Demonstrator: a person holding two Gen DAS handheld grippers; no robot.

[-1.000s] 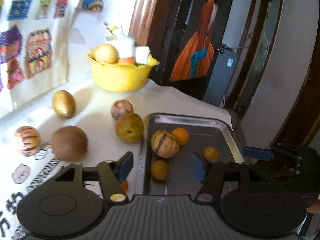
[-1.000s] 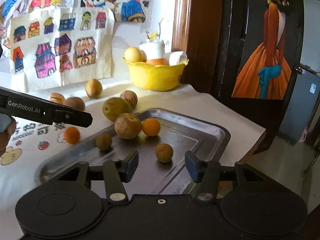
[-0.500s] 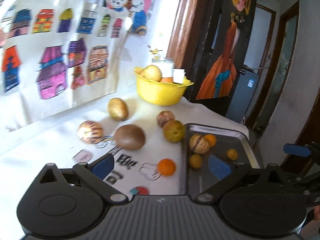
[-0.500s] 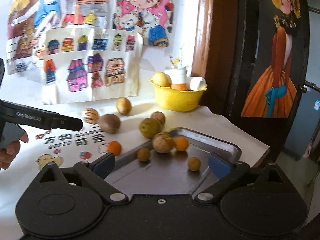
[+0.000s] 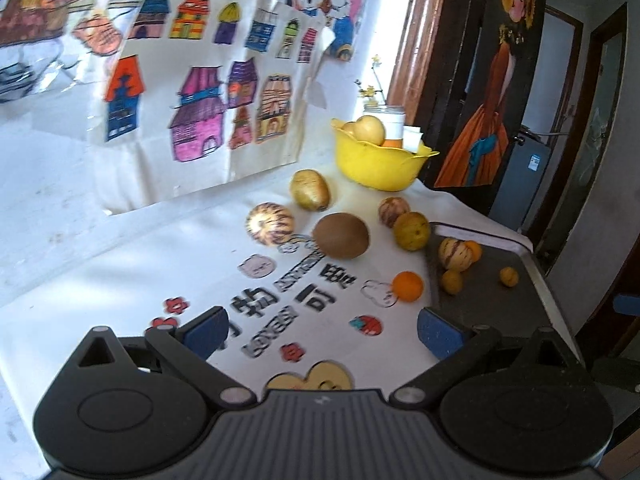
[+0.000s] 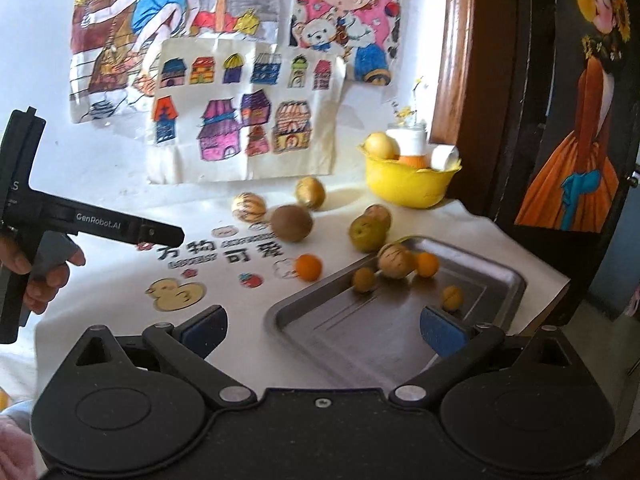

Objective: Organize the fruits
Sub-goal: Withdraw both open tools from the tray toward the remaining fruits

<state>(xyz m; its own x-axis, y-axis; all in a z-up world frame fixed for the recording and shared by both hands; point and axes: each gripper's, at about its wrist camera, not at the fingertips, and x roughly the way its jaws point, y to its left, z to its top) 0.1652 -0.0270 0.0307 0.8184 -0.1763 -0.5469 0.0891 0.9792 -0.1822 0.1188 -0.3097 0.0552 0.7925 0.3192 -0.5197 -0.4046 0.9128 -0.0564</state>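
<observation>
A metal tray (image 6: 400, 336) lies at the table's right end and holds a striped melon (image 6: 395, 261), an orange (image 6: 426, 264) and two small yellow-brown fruits (image 6: 364, 279). On the cloth beside it lie a small orange (image 5: 407, 286), a brown kiwi (image 5: 340, 235), a green-yellow fruit (image 5: 411, 231), two striped fruits (image 5: 270, 224) and a golden kiwi (image 5: 310, 189). My left gripper (image 5: 322, 330) is open and empty, above the printed cloth. My right gripper (image 6: 324, 326) is open and empty, above the tray's near corner. The left gripper's body (image 6: 80, 220) shows in the right wrist view.
A yellow bowl (image 5: 378, 162) with a pear, an orange and white containers stands at the back by a wooden door frame. Children's drawings (image 6: 244, 120) hang on the wall behind. The table drops off on the right past the tray (image 5: 536, 280).
Both grippers have pulled back and up from the tray, and their jaws have spread wider. The left gripper has swung left over the cloth. The fruits have not moved.
</observation>
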